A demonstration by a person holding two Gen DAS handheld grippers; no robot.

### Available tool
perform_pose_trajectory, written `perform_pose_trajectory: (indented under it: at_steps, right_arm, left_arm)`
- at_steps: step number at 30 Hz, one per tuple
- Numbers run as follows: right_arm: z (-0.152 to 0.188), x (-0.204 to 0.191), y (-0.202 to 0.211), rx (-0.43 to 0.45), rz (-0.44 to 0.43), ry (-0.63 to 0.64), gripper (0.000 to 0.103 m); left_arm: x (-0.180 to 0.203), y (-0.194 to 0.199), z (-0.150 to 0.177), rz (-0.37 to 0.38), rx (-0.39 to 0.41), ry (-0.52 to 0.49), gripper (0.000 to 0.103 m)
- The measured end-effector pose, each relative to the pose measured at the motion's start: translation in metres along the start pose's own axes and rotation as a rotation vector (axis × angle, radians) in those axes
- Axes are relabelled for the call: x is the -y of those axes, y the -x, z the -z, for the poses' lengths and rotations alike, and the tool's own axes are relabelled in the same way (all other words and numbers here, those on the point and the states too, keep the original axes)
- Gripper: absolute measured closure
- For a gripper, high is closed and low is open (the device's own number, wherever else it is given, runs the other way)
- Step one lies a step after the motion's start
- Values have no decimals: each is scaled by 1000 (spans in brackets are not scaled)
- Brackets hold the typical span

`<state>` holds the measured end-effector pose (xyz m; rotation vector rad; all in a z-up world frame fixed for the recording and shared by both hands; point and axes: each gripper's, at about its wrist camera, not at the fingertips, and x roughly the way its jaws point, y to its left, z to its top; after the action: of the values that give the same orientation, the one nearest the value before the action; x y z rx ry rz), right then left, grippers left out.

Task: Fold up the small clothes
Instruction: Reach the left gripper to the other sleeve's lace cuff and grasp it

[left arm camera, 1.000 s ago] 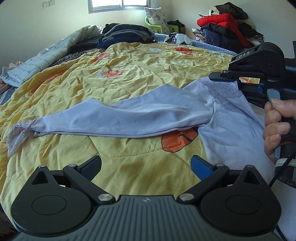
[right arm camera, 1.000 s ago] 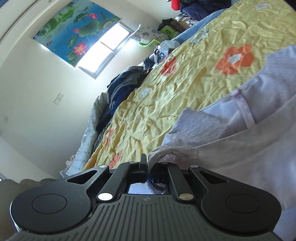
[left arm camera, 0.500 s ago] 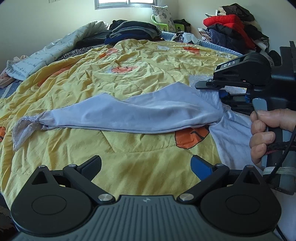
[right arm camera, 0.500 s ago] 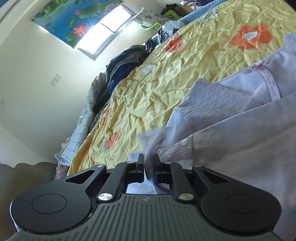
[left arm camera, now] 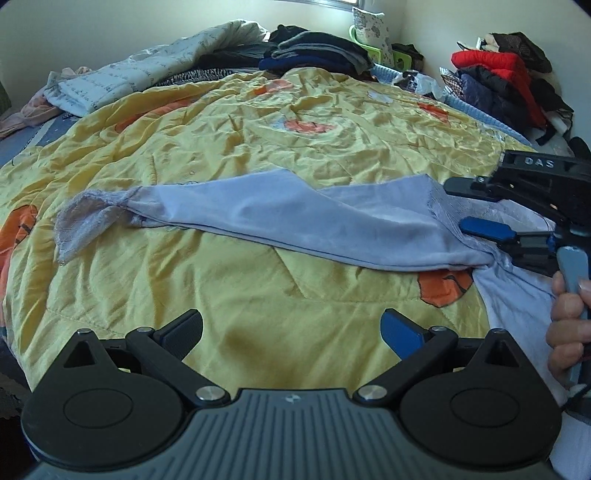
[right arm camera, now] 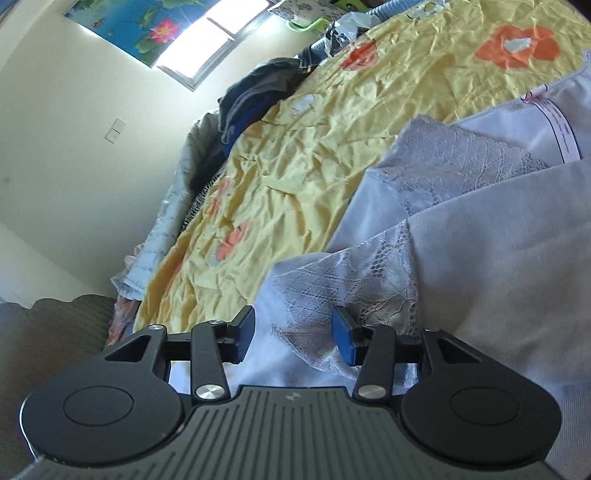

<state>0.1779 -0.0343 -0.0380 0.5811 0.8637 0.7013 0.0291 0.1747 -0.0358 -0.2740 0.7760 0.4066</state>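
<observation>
Left wrist view: pale lilac garment lies across the yellow quilt on the bed, one long sleeve stretched to the left w/ a lace cuff bunched at its end. Left hand-held gripper hangs low over bare quilt near the front edge, fingers spread wide, nothing between them. At right edge, right hand-held gripper sits at the sleeve's shoulder end, black finger above, blue-padded finger below, fabric between them; a hand grips its handle. Piles of dark and red clothes at the far side of the bed.

Right wrist view: view is rolled, bed slanting. Right hand-held gripper is opening, pads apart and not pressing; lace-trimmed lilac cloth lies between and just ahead of them, draped on the garment body. White care label shows upper right. Window and a lotus picture on the wall.
</observation>
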Motion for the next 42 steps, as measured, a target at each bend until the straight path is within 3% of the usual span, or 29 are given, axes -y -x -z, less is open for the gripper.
perform_pose_trajectory:
  at_steps: [4,8,14,18,25,29,32,33,37,39,42]
  right_arm:
    - [16,-36,8,3,17,208,48]
    - [43,-70,2,-28,66,438,48]
    - [101,-128,-17,-31,123,906,48]
    - [136,-160,-35,-21,123,1160,49]
    - [180,-175,-77,-4,212,1460,53]
    - [189,-181,-87,24,242,1559,62]
    - [187,-184,-95,19,254,1577,80]
    - [186,-185,-97,19,252,1575,91]
    - [183,-187,-87,68,236,1569,96]
    - [178,-191,-80,94,221,1550,97]
    - [166,-198,-70,129,195,1502,97]
  left_arm:
    - [-35,-1,-16,-7,2,115,0]
    - [-84,-2,-30,21,-9,311,0]
    - [-144,-5,-32,73,-44,537,0]
    - [-171,-10,-33,145,-75,650,0]
    - [-206,-19,-50,283,-53,803,0]
    - [-224,-37,-53,386,-85,930,0]
    - [-233,-53,-50,445,-108,1022,0]
    - [-236,-57,-49,459,-116,1049,0]
    - [-244,-66,-42,570,-126,1148,0]
    - [-242,-64,-42,593,-110,1140,0]
    - [-231,-69,-43,645,-155,1118,0]
